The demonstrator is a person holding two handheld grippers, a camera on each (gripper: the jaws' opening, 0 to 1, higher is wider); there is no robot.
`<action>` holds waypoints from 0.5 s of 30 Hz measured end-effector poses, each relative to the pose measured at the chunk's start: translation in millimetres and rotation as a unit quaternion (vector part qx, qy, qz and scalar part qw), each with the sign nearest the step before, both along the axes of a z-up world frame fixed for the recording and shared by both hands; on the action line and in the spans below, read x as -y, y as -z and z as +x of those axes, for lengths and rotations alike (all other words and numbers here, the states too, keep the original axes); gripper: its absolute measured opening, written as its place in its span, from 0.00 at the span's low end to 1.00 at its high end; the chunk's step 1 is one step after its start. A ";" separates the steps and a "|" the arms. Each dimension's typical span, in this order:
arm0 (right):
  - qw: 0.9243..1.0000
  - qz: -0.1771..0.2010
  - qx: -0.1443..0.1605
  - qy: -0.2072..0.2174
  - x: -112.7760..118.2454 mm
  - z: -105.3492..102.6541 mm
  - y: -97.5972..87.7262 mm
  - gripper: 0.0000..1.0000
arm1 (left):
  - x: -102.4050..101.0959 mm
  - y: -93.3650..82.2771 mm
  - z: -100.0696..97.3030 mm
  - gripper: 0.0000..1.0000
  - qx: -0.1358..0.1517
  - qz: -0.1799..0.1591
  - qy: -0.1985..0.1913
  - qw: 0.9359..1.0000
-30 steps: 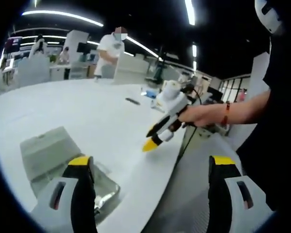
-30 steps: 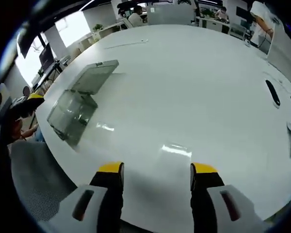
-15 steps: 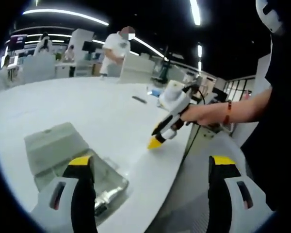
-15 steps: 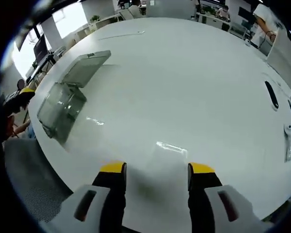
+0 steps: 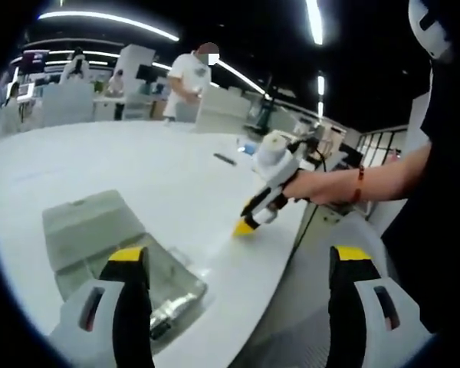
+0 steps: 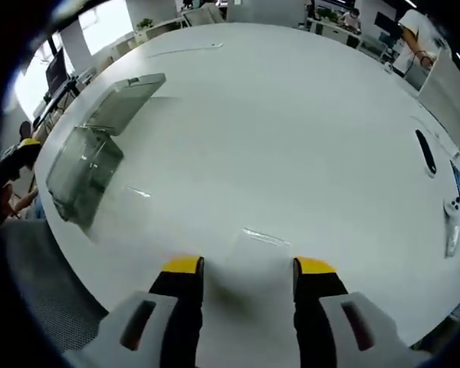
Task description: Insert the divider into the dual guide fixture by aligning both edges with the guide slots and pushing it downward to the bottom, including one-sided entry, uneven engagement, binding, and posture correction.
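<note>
The clear dual guide fixture (image 5: 130, 264) stands near the white table's front edge, with a flat grey panel (image 5: 84, 222) beside it. It lies just beyond my left gripper (image 5: 238, 257), which is open and holds nothing. In the right gripper view the fixture (image 6: 84, 172) sits at the far left. A thin clear sheet, apparently the divider (image 6: 253, 257), lies flat on the table. My right gripper (image 6: 248, 267) is open, low over the table, with its jaws to either side of the sheet. A hand holds that right gripper (image 5: 245, 226) tip-down on the table in the left gripper view.
The round white table (image 6: 291, 123) curves away on every side. A black slim object (image 6: 425, 149) and a white controller (image 6: 451, 230) lie at the right. A person (image 5: 188, 84) stands at the far side. A dark sleeve (image 5: 445, 192) fills the right.
My right gripper has come down closer to the table and its jaws have narrowed slightly around the clear sheet. My left gripper's view has drifted a little; its jaws stay open.
</note>
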State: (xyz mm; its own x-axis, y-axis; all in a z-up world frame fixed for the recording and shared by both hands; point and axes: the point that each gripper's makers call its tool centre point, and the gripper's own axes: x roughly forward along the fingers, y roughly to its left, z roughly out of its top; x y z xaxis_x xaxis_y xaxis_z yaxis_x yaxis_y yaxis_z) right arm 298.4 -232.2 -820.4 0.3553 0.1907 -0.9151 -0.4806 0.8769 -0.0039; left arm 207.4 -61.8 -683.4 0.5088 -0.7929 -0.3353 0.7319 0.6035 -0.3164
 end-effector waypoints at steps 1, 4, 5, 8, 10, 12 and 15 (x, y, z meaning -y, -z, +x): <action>1.000 0.000 0.002 0.000 -0.3 0.5 0.7 0.44 | -0.8 0.5 0.2 0.96 0.000 0.001 -0.001 1.000; 1.000 -0.001 0.002 0.002 0.1 0.9 0.8 0.44 | -1.7 -2.7 2.0 0.96 -0.003 -0.013 -0.011 1.000; 1.000 0.000 0.003 0.003 0.2 0.9 0.6 0.44 | -1.4 -5.3 3.2 0.96 0.000 -0.021 -0.014 1.000; 1.000 0.002 0.006 0.005 0.5 0.8 0.4 0.43 | -0.2 -4.4 4.2 0.96 -0.001 -0.019 -0.013 1.000; 1.000 0.002 0.007 0.007 0.2 0.8 0.3 0.42 | 1.3 -3.7 4.0 0.96 -0.002 -0.017 -0.009 1.000; 1.000 0.001 0.006 0.006 -1.0 0.1 0.1 0.39 | 1.7 -3.8 4.7 0.96 -0.004 -0.020 -0.012 1.000; 1.000 -0.004 0.000 -0.013 -6.2 -2.9 -0.5 0.30 | 1.6 -5.1 5.6 0.96 -0.005 -0.026 -0.016 1.000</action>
